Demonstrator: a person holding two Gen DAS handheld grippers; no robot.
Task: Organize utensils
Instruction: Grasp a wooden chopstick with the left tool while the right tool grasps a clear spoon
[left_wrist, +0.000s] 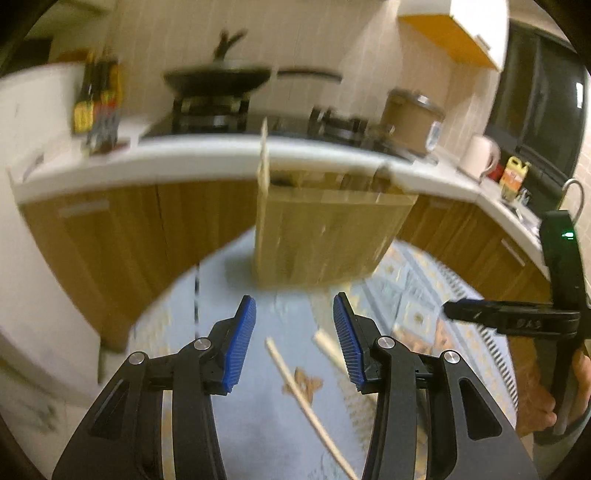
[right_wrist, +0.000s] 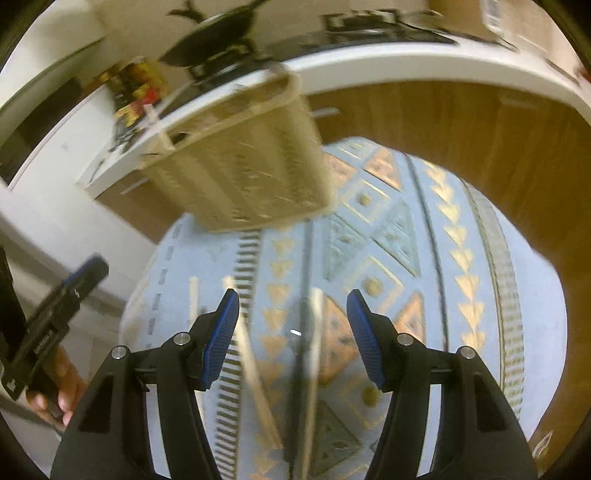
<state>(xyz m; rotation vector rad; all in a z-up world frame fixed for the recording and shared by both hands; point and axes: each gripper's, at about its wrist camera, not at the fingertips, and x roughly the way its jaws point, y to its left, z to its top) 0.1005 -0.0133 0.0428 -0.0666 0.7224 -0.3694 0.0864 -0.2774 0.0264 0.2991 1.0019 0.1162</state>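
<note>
A bamboo utensil holder (left_wrist: 325, 236) (right_wrist: 251, 173) stands upright on a blue patterned cloth (left_wrist: 410, 291) (right_wrist: 391, 229). Pale chopsticks (left_wrist: 295, 384) lie loose on the cloth below my left gripper (left_wrist: 294, 299), which is open with nothing between its blue pads. A second stick (left_wrist: 327, 345) runs under its right finger. My right gripper (right_wrist: 293, 295) is open above a blurred long utensil (right_wrist: 314, 350), and a pale chopstick (right_wrist: 251, 365) passes under its left finger. Each gripper shows in the other's view: the right gripper (left_wrist: 454, 310) and the left gripper (right_wrist: 92, 269), each held by a hand.
Behind the table runs a white counter (left_wrist: 207, 162) with wooden cabinets below. A black wok (left_wrist: 218, 79) sits on the stove, with sauce bottles (left_wrist: 98, 107) to its left. A pot (left_wrist: 410, 118), a white kettle (left_wrist: 478, 155) and a tap (left_wrist: 574, 192) are to the right.
</note>
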